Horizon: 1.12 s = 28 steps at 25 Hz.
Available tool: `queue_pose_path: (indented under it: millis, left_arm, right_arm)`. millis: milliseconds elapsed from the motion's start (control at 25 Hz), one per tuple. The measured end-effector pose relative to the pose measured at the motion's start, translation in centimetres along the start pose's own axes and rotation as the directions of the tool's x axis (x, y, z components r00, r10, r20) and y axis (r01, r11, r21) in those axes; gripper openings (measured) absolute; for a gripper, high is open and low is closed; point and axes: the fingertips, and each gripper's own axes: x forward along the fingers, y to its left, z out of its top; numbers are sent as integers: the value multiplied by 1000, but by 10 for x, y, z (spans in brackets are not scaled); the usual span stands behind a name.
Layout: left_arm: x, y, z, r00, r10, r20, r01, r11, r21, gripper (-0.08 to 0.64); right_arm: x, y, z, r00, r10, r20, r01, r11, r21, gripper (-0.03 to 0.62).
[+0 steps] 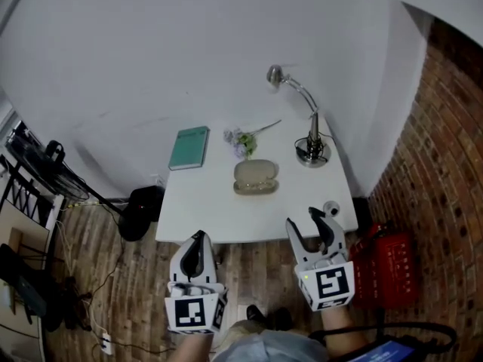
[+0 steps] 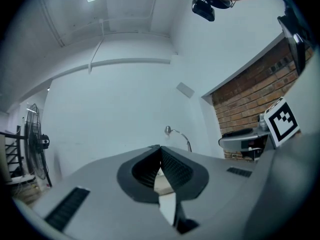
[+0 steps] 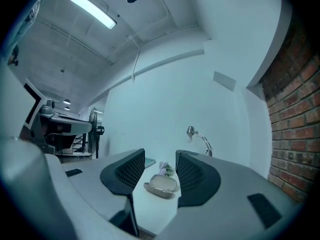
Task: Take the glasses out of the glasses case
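Your right hand-held gripper (image 1: 308, 221) gapes empty, aimed at the glasses case (image 1: 256, 176) at twelve o'clock; left hand-held gripper (image 1: 198, 237) shut, empty.

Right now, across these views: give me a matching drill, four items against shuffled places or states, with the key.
Items
1. left gripper
2. right gripper
3. teal book
4. desk lamp

Places or states
A. jaws apart, gripping nothing
B. left of the glasses case
C. jaws together
D. right of the glasses case

Pairs: 1-C, 2-A, 3-B, 4-D
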Motion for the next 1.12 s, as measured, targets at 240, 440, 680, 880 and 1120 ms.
queue_pose_path:
  millis: [240,440,680,880,1120]
  left_arm:
    - [19,17,-1,998,46,-51,-46,999,-6,6]
    - [45,34,-10,997,58,-56,-60,997,-42,6]
    - [96,61,-39,1000,15,-12,-15,998,-61,6]
    - [147,91,-46,1000,1,-18,-2,997,-77,6]
    - [202,128,-34,1000,-7,6,7,997,-79,6]
  right_arm:
    - [30,-4,0,1000,26,-3,-26,1000,-14,209]
    - [58,-5,-8,999,40,-23,-40,999,-29,209]
    - [112,-8,-24,996,45,-71,-48,998,-39,209]
    - [168,-8,-26,995,57,-86,-61,997,-48,209]
    - [227,-9,-15,997,44,-70,-48,997,-65,208]
